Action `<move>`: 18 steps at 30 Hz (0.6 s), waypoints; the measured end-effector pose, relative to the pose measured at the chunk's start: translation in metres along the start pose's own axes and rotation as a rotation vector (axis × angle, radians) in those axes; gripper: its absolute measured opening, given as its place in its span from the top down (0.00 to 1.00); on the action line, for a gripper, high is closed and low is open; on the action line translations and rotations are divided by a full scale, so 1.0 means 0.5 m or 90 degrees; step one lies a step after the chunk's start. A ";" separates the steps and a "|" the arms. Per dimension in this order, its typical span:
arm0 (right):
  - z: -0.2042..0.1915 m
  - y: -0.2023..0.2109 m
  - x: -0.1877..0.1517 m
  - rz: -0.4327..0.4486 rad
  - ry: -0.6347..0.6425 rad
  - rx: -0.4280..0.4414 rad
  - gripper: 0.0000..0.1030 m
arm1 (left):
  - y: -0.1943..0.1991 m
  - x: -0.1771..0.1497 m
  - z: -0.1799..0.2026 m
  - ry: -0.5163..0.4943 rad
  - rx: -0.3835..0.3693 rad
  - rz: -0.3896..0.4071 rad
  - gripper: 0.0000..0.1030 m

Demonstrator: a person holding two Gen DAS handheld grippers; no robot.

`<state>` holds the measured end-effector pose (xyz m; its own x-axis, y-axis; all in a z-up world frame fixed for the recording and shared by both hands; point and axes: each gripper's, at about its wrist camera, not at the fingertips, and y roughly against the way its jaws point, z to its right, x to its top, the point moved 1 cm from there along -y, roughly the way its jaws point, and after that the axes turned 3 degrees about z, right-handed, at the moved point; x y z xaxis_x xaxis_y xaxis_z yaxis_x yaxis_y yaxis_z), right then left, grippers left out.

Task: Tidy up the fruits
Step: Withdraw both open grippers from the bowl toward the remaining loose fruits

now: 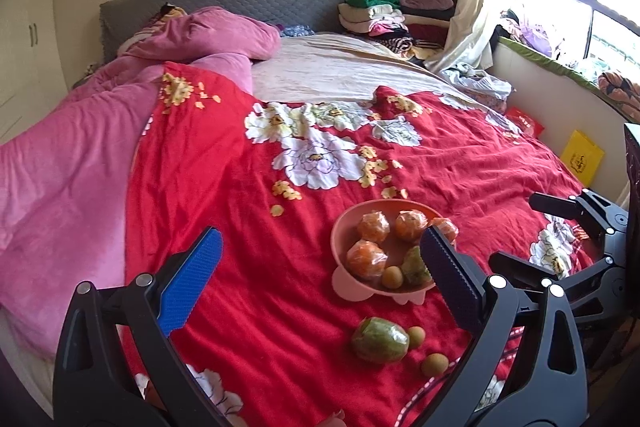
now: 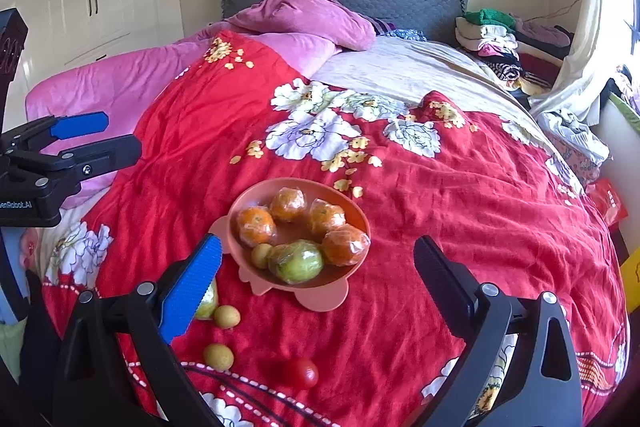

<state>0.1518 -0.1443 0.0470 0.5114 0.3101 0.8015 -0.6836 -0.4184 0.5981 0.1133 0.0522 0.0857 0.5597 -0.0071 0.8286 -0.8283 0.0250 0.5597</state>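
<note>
A pink bowl (image 1: 340, 227) (image 2: 356, 215) sits on the red floral quilt. It holds several wrapped oranges (image 2: 257, 225), a wrapped green fruit (image 2: 297, 262) and a small yellow longan (image 2: 261, 255). On the quilt in front lie another wrapped green fruit (image 1: 380, 340), two longans (image 1: 435, 364) (image 2: 219, 355) and a red cherry tomato (image 2: 305, 373). My left gripper (image 1: 320, 263) is open and empty, above the quilt left of the bowl. My right gripper (image 2: 318, 271) is open and empty, just in front of the bowl; it also shows in the left wrist view (image 1: 524, 231).
A pink duvet (image 1: 72, 163) is heaped along the bed's left side. Folded clothes (image 1: 376, 15) are piled at the far right by the headboard. A window sill (image 1: 560, 67) with clutter runs along the right; a yellow bag (image 1: 582, 157) stands below it.
</note>
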 end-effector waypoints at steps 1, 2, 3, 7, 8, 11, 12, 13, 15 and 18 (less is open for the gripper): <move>-0.002 0.001 0.000 0.000 0.000 0.001 0.06 | 0.003 -0.002 -0.002 0.001 0.001 0.000 0.10; -0.006 0.004 -0.001 0.000 0.002 0.002 0.06 | 0.006 -0.004 -0.004 0.001 0.002 -0.001 0.10; -0.009 0.005 -0.002 0.001 0.004 0.003 0.06 | 0.007 -0.007 -0.005 0.002 0.004 -0.003 0.10; -0.018 0.010 -0.006 -0.001 0.006 0.006 0.06 | 0.011 -0.016 -0.012 0.003 0.010 -0.007 0.10; -0.020 0.012 -0.007 -0.002 0.006 0.007 0.06 | 0.012 -0.019 -0.014 0.003 0.013 -0.008 0.10; -0.024 0.015 -0.011 -0.003 0.006 0.008 0.05 | 0.012 -0.027 -0.017 -0.001 0.024 -0.018 0.10; -0.026 0.016 -0.013 -0.004 0.006 0.009 0.05 | 0.012 -0.031 -0.017 -0.003 0.025 -0.021 0.10; -0.027 0.017 -0.015 -0.005 0.005 0.010 0.05 | 0.012 -0.033 -0.017 -0.004 0.027 -0.024 0.10; -0.030 0.019 -0.019 -0.007 0.005 0.012 0.05 | 0.011 -0.040 -0.019 -0.002 0.030 -0.030 0.10; -0.035 0.022 -0.026 -0.010 0.004 0.014 0.05 | 0.014 -0.051 -0.021 0.001 0.032 -0.037 0.10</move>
<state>0.1288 -0.1380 0.0431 0.5181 0.3220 0.7924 -0.6640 -0.4325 0.6099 0.0936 0.0633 0.0682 0.6067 -0.0062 0.7949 -0.7948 -0.0263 0.6064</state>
